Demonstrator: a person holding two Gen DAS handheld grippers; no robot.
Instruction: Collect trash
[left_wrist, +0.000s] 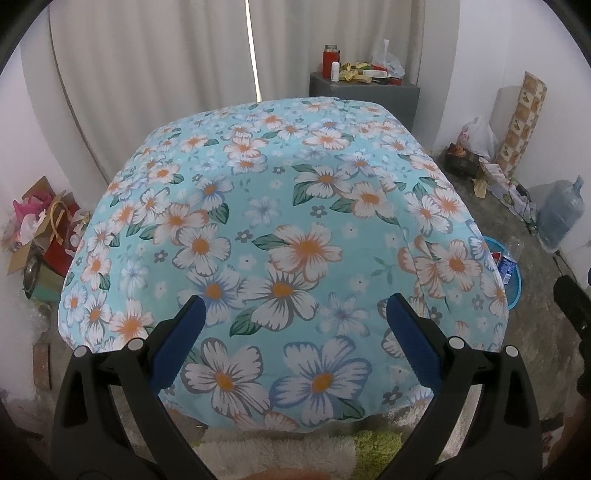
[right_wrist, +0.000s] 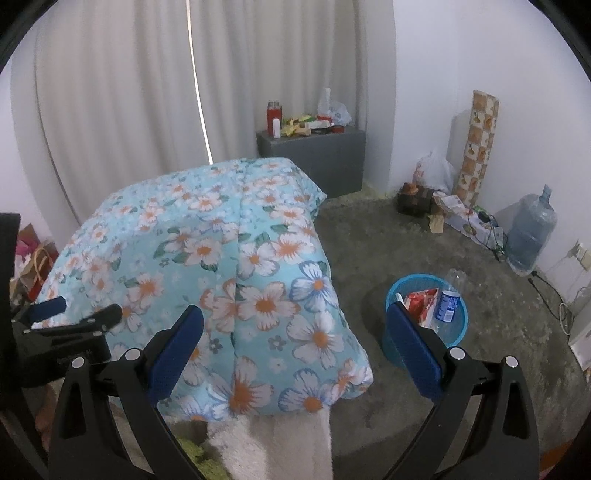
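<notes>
1. The blue bin (right_wrist: 428, 325) sits on the grey floor (right_wrist: 461, 236) to the right of the bed; in the left wrist view only a sliver of it (left_wrist: 511, 280) shows past the floral bedspread (left_wrist: 280, 236), the rest hidden behind the bed edge
2. In the right wrist view the right gripper's (right_wrist: 295, 332) own right finger covers the bin's near-left rim
3. Inside the bin a clear plastic bottle (right_wrist: 448, 295) with a blue label stands nearly upright, its long axis leaning slightly and its neck rising above the rim; beside it lies a red and white wrapper (right_wrist: 421, 301), its print too small to read
4. The right gripper hangs with its blue fingers (right_wrist: 177, 347) spread wide, nothing between them; it is above the bed's near corner, apart from the bin
5. The left gripper (left_wrist: 295, 332) hangs over the bedspread, fingers wide and empty; in the right wrist view it shows at the left edge (right_wrist: 74, 317), partly cut off
6. Around: a grey cabinet (right_wrist: 314, 162) with small clutter by the curtain (right_wrist: 129, 110), a large water jug (right_wrist: 532, 232) against the wall, a white plastic bag (right_wrist: 434, 171), and a white fluffy rug (right_wrist: 280, 446) at the bed's foot
</notes>
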